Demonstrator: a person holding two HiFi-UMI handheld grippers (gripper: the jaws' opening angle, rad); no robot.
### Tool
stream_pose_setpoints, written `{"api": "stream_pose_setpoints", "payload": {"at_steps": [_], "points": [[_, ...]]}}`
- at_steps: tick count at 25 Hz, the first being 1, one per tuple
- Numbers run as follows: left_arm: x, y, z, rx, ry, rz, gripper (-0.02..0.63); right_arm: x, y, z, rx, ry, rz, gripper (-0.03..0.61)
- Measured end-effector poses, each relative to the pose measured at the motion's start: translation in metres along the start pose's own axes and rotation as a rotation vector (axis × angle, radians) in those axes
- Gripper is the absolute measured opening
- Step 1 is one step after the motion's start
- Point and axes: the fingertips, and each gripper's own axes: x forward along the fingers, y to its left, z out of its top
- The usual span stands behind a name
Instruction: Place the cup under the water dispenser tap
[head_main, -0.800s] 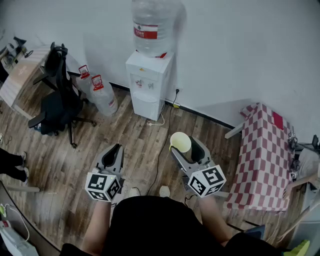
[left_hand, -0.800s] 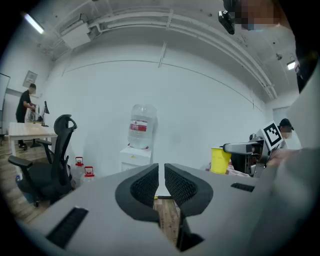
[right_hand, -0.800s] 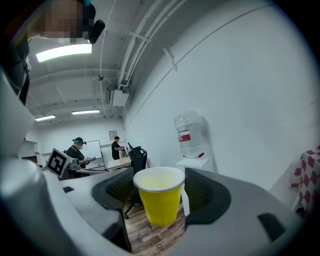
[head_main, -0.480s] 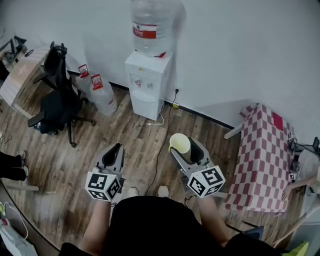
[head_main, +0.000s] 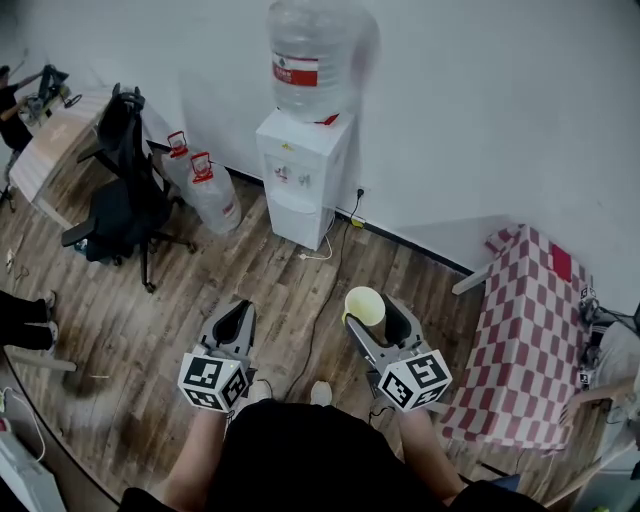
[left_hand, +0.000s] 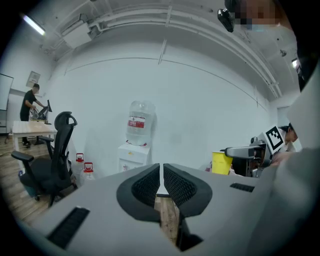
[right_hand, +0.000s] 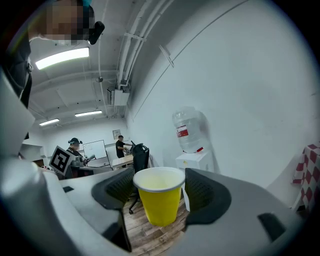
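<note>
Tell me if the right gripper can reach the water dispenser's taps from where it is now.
Probably not without stepping closer. The right gripper, shut on the yellow cup, is well short of the water dispenser by the wall. The wooden floor between looks free, apart from a flat cable.

Wood floor (head_main: 250, 285): water dispenser (head_main: 298, 185) at wall, two water jugs (head_main: 215, 200) beside, office chair (head_main: 115, 210) left, checkered-cloth table (head_main: 525, 330) right.

office chair (head_main: 118, 205) | two jugs (head_main: 212, 195) just beside it | checkered table (head_main: 532, 322) at right
</note>
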Motion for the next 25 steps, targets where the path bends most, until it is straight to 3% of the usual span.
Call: {"api": "stream_pose_setpoints", "payload": {"at_steps": [12, 25], "points": [[0.0, -0.04, -0.012, -0.008, 0.005, 0.035, 0.014, -0.02, -0.029, -0.008, 0.011, 0.014, 0.067, 0.331], [0.018, -0.029, -0.01, 0.004, 0.012, 0.073, 0.014, 0.002, -0.037, -0.01, 0.033, 0.026, 0.087, 0.33]]}}
